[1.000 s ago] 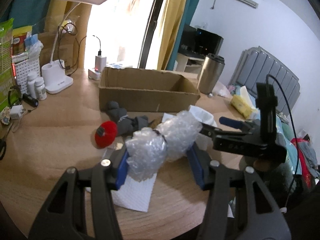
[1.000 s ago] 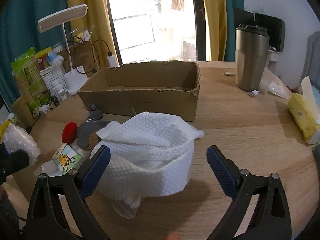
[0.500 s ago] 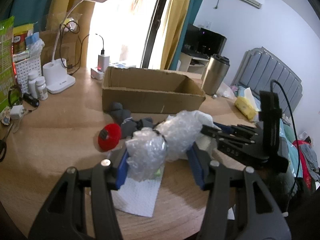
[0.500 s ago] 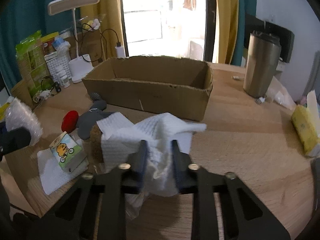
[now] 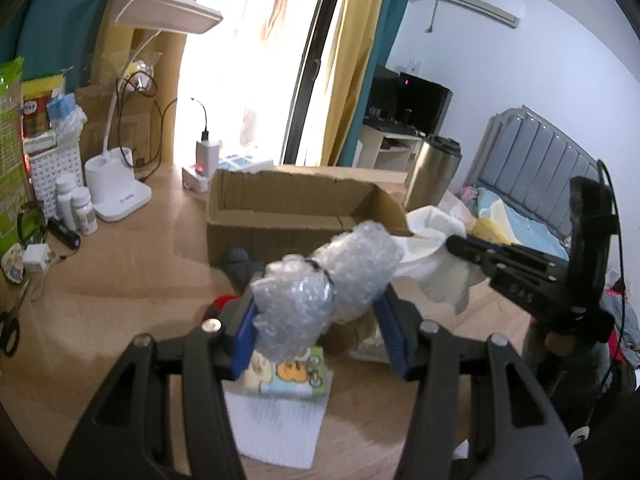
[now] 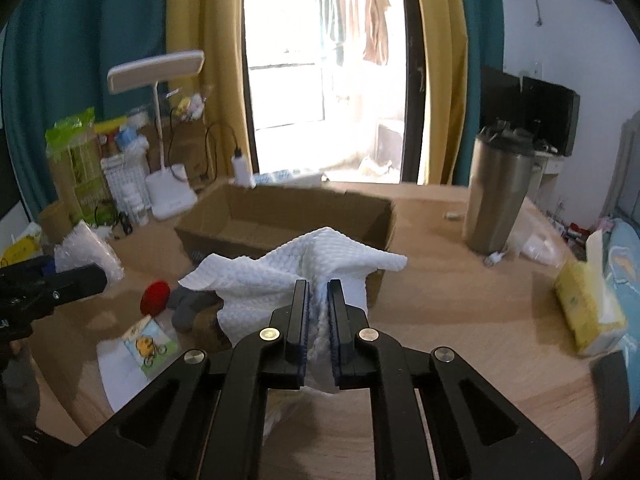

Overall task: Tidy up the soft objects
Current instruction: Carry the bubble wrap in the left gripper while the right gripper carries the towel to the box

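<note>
My left gripper (image 5: pixel 320 312) is shut on a tied roll of bubble wrap (image 5: pixel 328 276), held above the wooden table. My right gripper (image 6: pixel 319 300) is shut on a bunched white textured cloth (image 6: pixel 304 268), lifted off the table; the left wrist view shows the white cloth (image 5: pixel 432 256) hanging from the right gripper (image 5: pixel 460 242). An open cardboard box (image 6: pixel 288 220) stands just behind both loads. On the table lie a red soft ball (image 6: pixel 155 297), a grey plush toy (image 6: pixel 188 308), a small cartoon-printed packet (image 6: pixel 150 344) and a flat white sheet (image 5: pixel 276 428).
A steel tumbler (image 6: pixel 500 196) stands right of the box. A yellow tissue pack (image 6: pixel 588 308) lies at the table's right edge. A white desk lamp (image 5: pixel 120 184), bottles (image 5: pixel 76 208), chargers and cables crowd the left side. Scissors (image 5: pixel 8 332) lie at the far left.
My right gripper went from wide open around the white cloth to shut on it and lifted it. My left gripper rose slightly with the bubble wrap.
</note>
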Motion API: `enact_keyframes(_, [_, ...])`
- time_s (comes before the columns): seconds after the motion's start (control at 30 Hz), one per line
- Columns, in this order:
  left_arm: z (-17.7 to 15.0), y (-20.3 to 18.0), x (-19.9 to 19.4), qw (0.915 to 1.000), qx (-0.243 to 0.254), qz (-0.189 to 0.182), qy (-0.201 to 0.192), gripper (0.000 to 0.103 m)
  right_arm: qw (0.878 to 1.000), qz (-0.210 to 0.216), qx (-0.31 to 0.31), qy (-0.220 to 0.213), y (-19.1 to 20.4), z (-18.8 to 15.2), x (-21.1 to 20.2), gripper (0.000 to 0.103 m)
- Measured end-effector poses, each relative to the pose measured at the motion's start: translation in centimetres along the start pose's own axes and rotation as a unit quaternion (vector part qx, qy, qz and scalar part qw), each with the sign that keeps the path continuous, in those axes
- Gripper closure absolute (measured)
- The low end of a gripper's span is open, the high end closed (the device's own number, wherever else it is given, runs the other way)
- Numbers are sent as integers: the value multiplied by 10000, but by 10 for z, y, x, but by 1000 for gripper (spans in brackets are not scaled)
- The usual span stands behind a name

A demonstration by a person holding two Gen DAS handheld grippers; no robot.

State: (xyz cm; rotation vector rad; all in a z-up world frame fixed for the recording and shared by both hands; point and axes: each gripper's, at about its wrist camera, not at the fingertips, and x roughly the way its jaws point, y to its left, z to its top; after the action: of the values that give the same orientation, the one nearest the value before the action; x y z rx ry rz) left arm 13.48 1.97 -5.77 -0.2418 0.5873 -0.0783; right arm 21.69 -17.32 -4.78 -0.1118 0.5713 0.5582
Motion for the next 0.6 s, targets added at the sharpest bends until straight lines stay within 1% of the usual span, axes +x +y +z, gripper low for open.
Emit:
enact_keyframes(0.3, [22,2,7,9998,77,22,-201,49,9997,-35,13,-243,-13,20,-3,93])
enact_keyframes(0.6, [41,12,28,9996,91,70,-264,49,9994,-5,-42,-332,-19,37,15,93])
